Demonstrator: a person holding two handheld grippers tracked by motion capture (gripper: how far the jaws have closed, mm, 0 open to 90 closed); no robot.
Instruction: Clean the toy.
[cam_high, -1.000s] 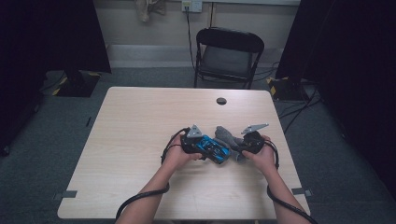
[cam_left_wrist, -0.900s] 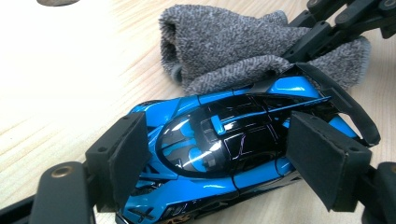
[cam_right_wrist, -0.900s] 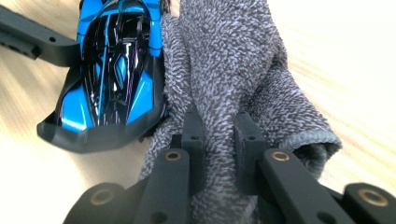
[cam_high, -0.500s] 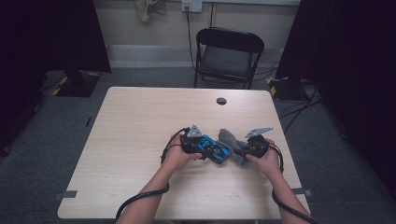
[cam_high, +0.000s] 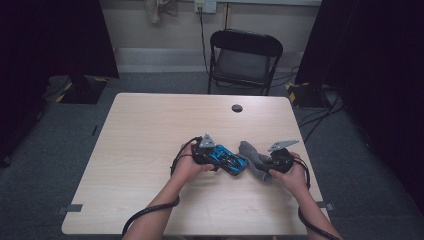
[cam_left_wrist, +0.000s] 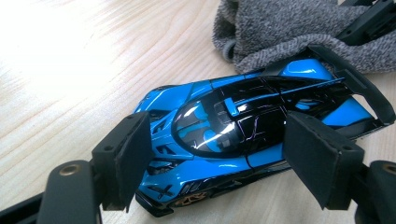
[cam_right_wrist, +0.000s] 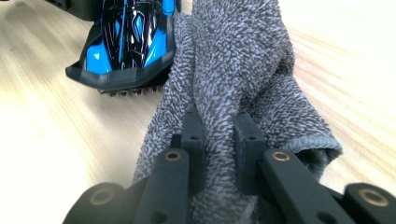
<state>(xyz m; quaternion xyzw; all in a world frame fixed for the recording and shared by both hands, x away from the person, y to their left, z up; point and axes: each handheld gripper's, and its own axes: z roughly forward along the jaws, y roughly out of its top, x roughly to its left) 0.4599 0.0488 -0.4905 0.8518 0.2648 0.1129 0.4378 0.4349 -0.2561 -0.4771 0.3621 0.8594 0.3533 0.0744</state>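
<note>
Left gripper view: the left gripper (cam_left_wrist: 212, 158) straddles a glossy blue-and-black toy sports car (cam_left_wrist: 243, 135) lying on the pale wood-grain table (cam_left_wrist: 84, 70). Its two black pads stand one at each flank of the car, at lower left and lower right of the frame. The jaws have just been closing slightly with the car between them; the left pad sits against the car's side, while contact at the right pad cannot be told for certain. The car's rear wing, at upper right of the frame, lies against a grey terry-cloth towel (cam_left_wrist: 289, 28).

Right gripper view: the right gripper (cam_right_wrist: 219, 135) is clamped tight on a fold of the grey towel (cam_right_wrist: 233, 70), the cloth pinched between both jaws at lower centre and bunching upward. The car's rear (cam_right_wrist: 126, 42) sits at upper left, touching the towel's edge.

High view: car (cam_high: 227, 159) and towel (cam_high: 252, 159) lie side by side just right of the frame's centre, between left gripper (cam_high: 204, 150) and right gripper (cam_high: 277, 159).
</note>
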